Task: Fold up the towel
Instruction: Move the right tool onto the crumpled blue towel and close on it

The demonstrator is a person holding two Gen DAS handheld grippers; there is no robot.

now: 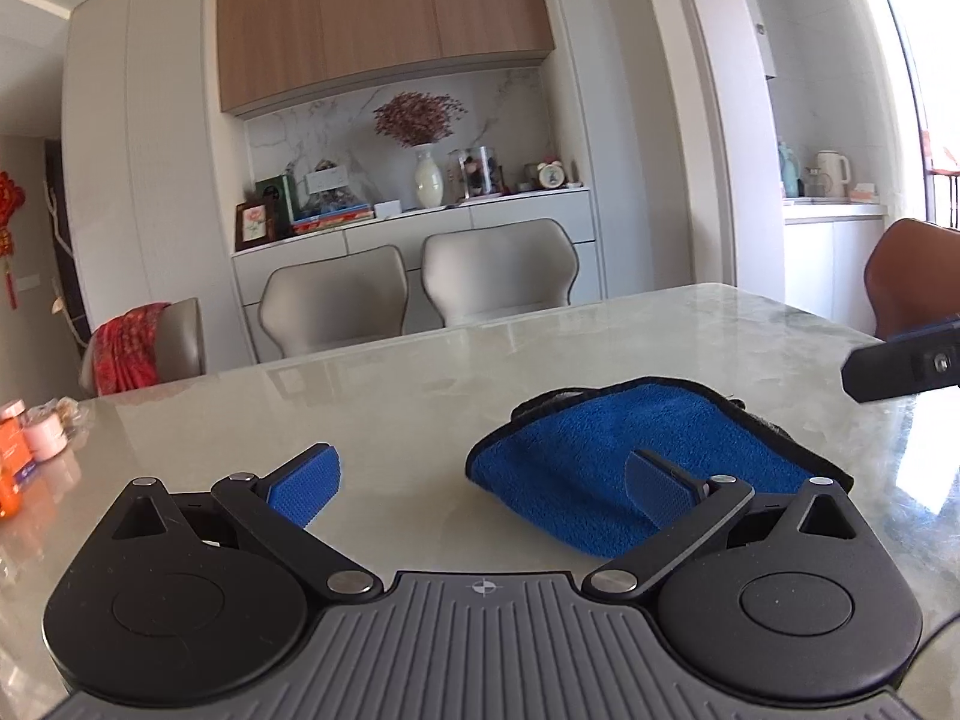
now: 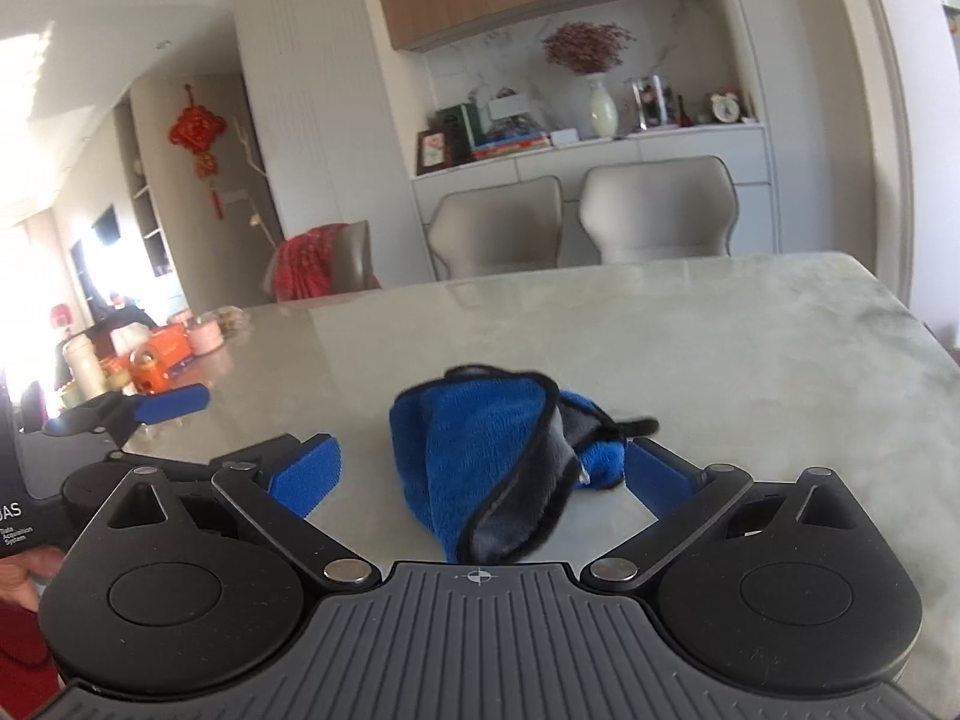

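Your left gripper [image 1: 480,480] and right gripper [image 2: 480,468] both stand wide apart, empty. The towel [image 2: 480,456] lies bunched on the table [image 2: 720,330], between the right fingers; soft, light, floppy, prob. Take 2 corners w/ hem.

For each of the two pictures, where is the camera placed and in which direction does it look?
Left wrist view: sits on the left gripper, low over the marble table, facing the two beige chairs; its open fingers show, the towel by the right one.
Right wrist view: sits on the right gripper, facing the same way; its open fingers flank the towel; the left gripper and a hand show at left.
Shared: towel, table, chairs, sideboard vase.
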